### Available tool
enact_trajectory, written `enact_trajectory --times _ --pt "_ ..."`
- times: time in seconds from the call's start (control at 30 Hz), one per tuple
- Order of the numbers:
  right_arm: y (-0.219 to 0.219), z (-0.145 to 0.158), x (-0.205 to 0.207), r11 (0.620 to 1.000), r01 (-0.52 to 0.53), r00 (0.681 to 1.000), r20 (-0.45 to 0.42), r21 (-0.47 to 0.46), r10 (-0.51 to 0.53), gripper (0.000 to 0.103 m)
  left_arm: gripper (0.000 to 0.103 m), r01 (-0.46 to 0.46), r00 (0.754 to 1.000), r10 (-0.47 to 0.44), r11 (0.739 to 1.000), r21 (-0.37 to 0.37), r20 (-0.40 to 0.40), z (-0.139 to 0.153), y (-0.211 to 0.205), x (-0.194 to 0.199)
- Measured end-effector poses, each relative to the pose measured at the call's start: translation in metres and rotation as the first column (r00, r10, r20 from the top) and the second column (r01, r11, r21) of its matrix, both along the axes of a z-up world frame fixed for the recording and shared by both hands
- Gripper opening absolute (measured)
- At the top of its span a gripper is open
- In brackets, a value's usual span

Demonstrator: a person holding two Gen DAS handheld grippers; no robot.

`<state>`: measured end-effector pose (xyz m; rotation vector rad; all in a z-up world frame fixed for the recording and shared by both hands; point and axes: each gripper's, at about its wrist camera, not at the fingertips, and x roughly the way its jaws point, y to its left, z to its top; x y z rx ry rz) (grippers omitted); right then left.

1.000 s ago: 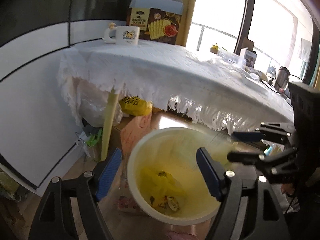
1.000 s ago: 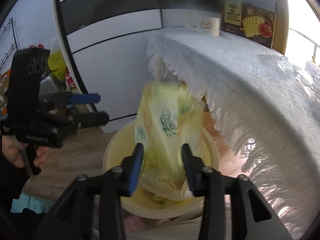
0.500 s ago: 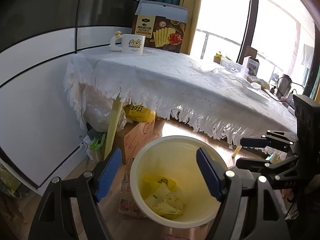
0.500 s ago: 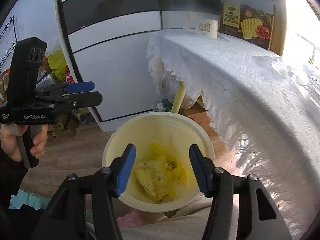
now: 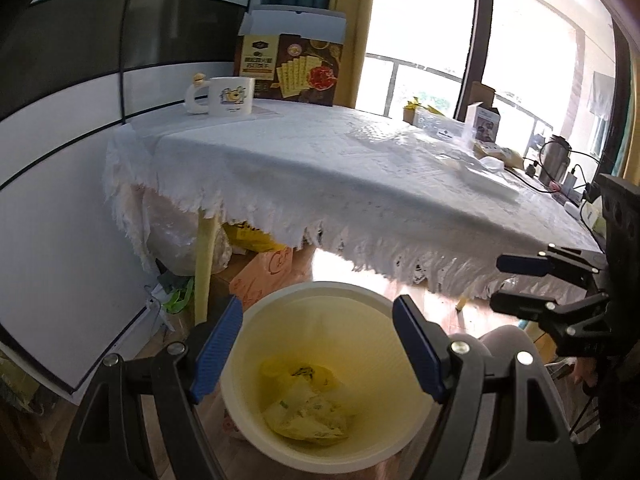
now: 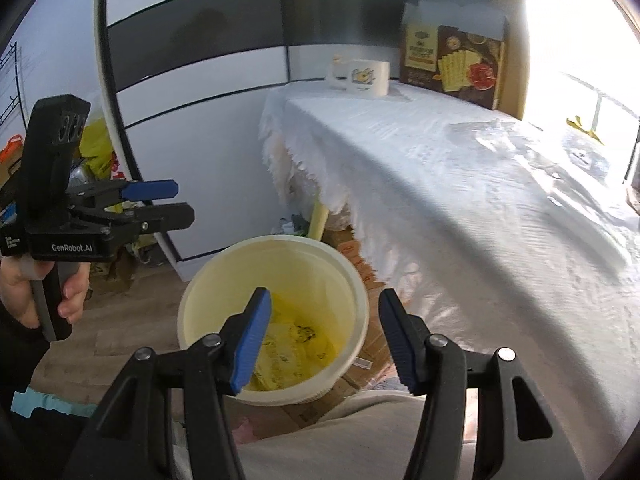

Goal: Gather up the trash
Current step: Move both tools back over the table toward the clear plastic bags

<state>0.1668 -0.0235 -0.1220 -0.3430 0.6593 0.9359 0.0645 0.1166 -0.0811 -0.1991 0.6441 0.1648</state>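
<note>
Right wrist view: right hand-held gripper [image 6: 324,336] jaws had just widened, empty, above round cream plastic bin [image 6: 356,280] holding crumpled yellow wrappers [image 6: 296,340]; left hand-held gripper [image 5: 318,350] spread, empty.

Below you, the bin [image 5: 320,364] stands on the floor just before the table [image 5: 360,184], with crumpled trash bags [image 5: 308,408] lying in its bottom. At the table's far corner a mug [image 5: 228,96] sits left of a box [image 5: 292,68]. Cartons [image 5: 268,272] lie under the table, behind the bin.
</note>
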Motion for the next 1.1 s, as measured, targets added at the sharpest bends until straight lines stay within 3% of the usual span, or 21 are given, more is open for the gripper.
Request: enact_trajectory --times 0.6,1.1 --pt "-0.083 0.022 0.035 0.984 0.170 0.984 0.044 0.057 -0.172 0.054 0.077 0.118 0.993 -0.118 0.993 0.026 0.010 0.011 -0.046 0.055" --pt "-0.129 0.054 0.091 0.973 0.223 0.965 0.130 0.060 -0.229 0.054 0.077 0.191 0.981 -0.191 0.981 0.015 0.032 0.022 -0.070 0.124"
